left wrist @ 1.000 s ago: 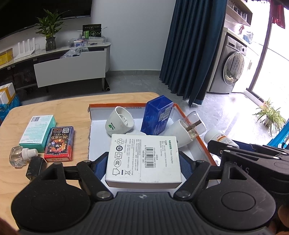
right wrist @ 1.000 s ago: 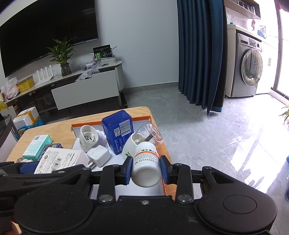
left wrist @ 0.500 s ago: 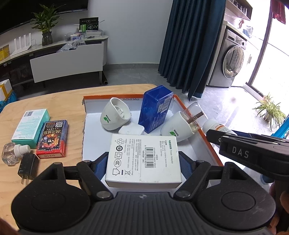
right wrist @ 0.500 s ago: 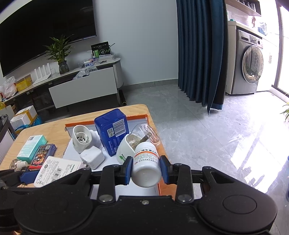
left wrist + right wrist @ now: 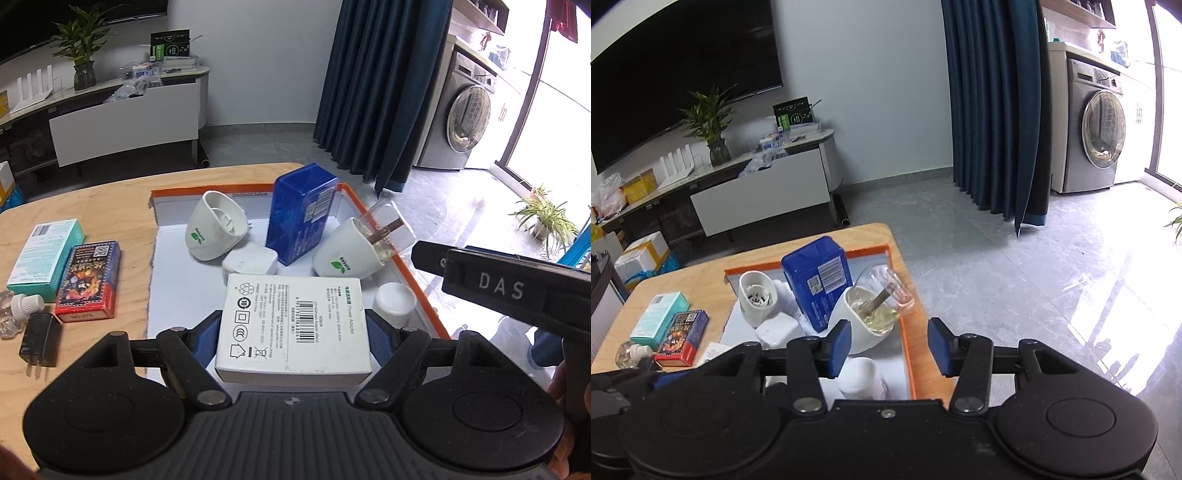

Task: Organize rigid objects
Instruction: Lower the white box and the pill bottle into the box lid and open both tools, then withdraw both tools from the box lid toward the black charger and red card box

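Field notes: my right claw (image 5: 889, 347) had just been opening; its pads stood apart with nothing between them. The white pill bottle (image 5: 394, 303) it had clamped a moment earlier now lay in the orange-rimmed tray (image 5: 424, 295), at the tray's 4 o'clock corner, just beside the near white cup (image 5: 345, 264). In the right wrist view the bottle (image 5: 862, 376) sat below the open pads, clear of both.

My left claw (image 5: 293, 334) held as before, jaws wide and pressed on the sides of the white adapter box (image 5: 293, 325), carried over the tray's 6 o'clock edge.

I judged one item sorted and the box next to go in. Left on the counter (image 5: 122, 199) at 9 o'clock: teal box (image 5: 46, 256), red card box (image 5: 88, 278), black plug (image 5: 38, 338), small clear bottle (image 5: 16, 308). The blue box (image 5: 301, 214) leaned at 12 o'clock inside the tray
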{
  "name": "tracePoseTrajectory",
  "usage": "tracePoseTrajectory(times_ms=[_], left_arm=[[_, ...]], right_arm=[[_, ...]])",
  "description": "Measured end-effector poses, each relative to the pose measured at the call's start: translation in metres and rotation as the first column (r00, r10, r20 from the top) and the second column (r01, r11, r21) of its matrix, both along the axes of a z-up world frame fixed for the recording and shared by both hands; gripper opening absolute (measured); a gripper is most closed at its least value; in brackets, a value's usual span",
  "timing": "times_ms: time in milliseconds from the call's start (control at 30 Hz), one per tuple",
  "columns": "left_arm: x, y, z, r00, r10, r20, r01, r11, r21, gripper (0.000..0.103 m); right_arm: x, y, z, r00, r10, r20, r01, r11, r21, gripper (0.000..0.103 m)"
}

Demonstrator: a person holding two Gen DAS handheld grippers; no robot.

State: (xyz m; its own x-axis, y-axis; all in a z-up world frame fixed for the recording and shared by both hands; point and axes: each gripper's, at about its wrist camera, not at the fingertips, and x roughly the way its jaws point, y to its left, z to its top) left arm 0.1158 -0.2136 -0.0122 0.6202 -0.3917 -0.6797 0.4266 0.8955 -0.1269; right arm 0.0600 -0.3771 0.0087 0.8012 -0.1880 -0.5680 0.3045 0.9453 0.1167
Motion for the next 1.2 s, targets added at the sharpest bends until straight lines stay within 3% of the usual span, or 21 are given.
tracePoseTrajectory(times_ms=[233, 600, 1200], left_arm=[[-0.005, 0.000, 0.003, 1.000, 0.002, -0.002, -0.002, 1.000, -0.002, 0.086], [-0.011, 0.032, 0.022, 0.995, 0.104, 0.001, -0.104, 0.995, -0.001, 0.095], [-0.028, 0.092, 0.037, 0.970, 0.244, 0.009, -0.244, 0.970, -0.014, 0.097]], right_arm=[[-0.012, 0.003, 0.011, 1.000, -0.014, 0.027, 0.014, 1.000, -0.022, 0.066], [-0.023, 0.025, 0.023, 0.999, 0.014, 0.045, -0.013, 0.999, -0.032, 0.077], [-0.024, 0.077, 0.033, 0.992, 0.121, 0.043, -0.118, 0.992, -0.053, 0.081]])
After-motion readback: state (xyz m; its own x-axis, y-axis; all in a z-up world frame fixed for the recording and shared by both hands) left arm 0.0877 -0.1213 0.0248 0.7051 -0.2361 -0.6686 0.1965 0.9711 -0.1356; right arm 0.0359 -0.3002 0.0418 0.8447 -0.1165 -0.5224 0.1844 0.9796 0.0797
